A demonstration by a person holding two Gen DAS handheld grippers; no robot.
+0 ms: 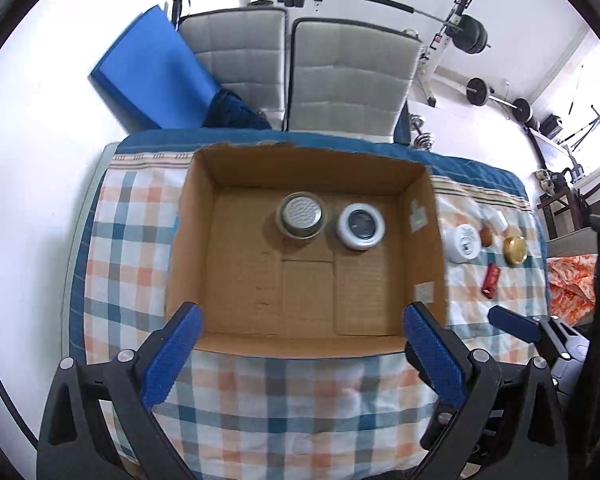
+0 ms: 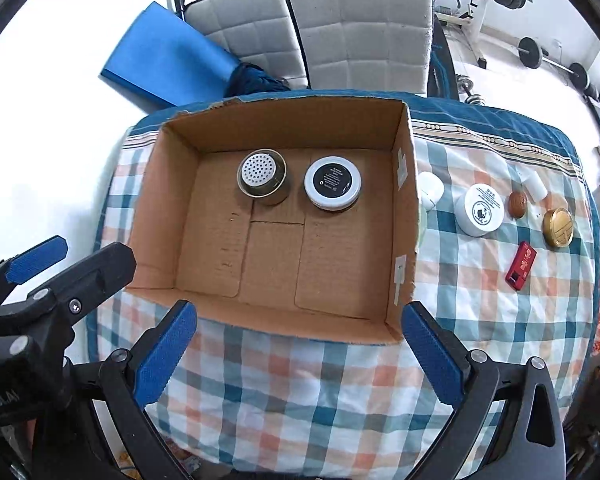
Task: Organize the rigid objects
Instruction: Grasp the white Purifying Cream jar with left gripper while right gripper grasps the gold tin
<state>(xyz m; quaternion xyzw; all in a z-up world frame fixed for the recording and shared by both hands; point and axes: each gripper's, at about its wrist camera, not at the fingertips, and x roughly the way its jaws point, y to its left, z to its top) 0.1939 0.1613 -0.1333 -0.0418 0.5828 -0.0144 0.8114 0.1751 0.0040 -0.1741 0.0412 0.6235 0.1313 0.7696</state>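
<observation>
An open cardboard box (image 1: 236, 344) (image 2: 260, 320) sits on a checked cloth. Inside near its far wall stand a metal cup with a perforated top (image 1: 301, 215) (image 2: 262, 176) and a white-rimmed jar with a dark lid (image 1: 361, 226) (image 2: 332, 183). To the right of the box lie a white round jar (image 1: 463, 243) (image 2: 480, 210), a brown oval piece (image 1: 486, 236) (image 2: 517, 204), a gold round tin (image 1: 515, 250) (image 2: 558, 227), a red flat item (image 1: 491, 281) (image 2: 521, 265) and a small white bottle (image 1: 499, 221) (image 2: 535, 185). My left gripper (image 1: 300, 320) and right gripper (image 2: 296, 316) hang open and empty at the box's near edge.
Another white piece (image 2: 431, 190) lies just beside the box's right wall. Two grey padded chairs (image 1: 348, 80) (image 2: 360, 32) and a blue mat (image 1: 156, 72) (image 2: 168, 56) stand behind the table. Barbells and weights (image 1: 472, 34) fill the back right. An orange patterned cloth (image 1: 572, 280) lies off the right edge.
</observation>
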